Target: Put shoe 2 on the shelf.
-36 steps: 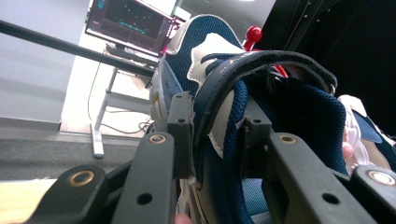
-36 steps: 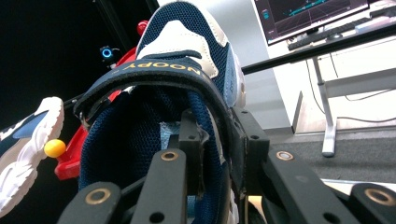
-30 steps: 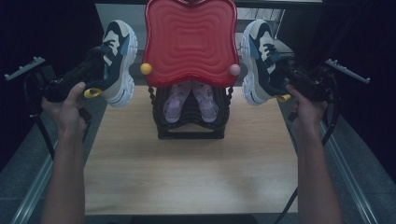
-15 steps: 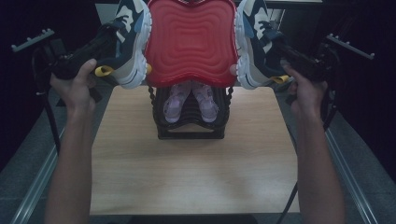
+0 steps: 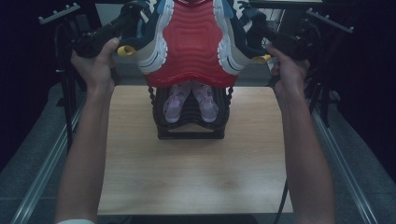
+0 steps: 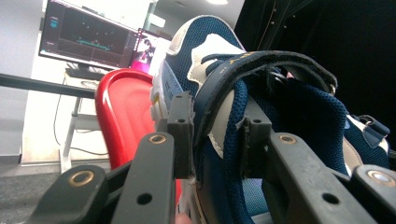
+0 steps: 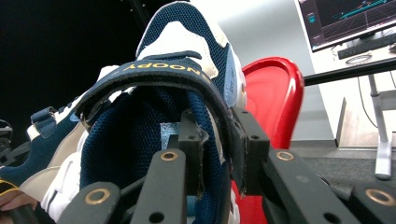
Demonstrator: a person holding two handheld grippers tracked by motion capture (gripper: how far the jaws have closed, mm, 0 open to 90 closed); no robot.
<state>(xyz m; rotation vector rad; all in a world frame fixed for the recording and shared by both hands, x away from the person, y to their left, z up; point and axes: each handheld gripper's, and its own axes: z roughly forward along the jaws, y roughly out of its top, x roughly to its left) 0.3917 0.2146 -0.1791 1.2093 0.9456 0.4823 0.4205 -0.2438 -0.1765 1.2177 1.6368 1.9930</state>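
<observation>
Wood-top table (image 5: pixel 196 182) under dark surroundings, with a black tiered shoe rack (image 5: pixel 190 122) standing at its far middle; a pair of small pink shoes (image 5: pixel 190 100) sits on a lower tier, toes toward the camera. Red wavy top shelf (image 5: pixel 192 44) of the rack faces up. Left gripper (image 6: pixel 212 135) is clamped on the side wall of the left sneaker (image 6: pixel 261 107), one pad outside the collar and one inside the opening, under the navy strap. Right gripper (image 7: pixel 218 151) is likewise clamped on the right sneaker (image 7: pixel 159 107), pads pinching the collar wall below the strap lettered SNOOPY. From the high view both navy-and-white sneakers are held up at the level of the red shelf, one at each long edge, white soles turned inward toward it: left sneaker (image 5: pixel 152 37) by its left edge, right sneaker (image 5: pixel 236 39) by its right edge. Looks like the soles overlap the shelf edges, but contact can't be confirmed from this angle. Left hand (image 5: pixel 95 65) and right hand (image 5: pixel 289 70) grip the handles, forearms stretched over the table. Monitor (image 6: pixel 86 35) on a desk behind the rack.
</observation>
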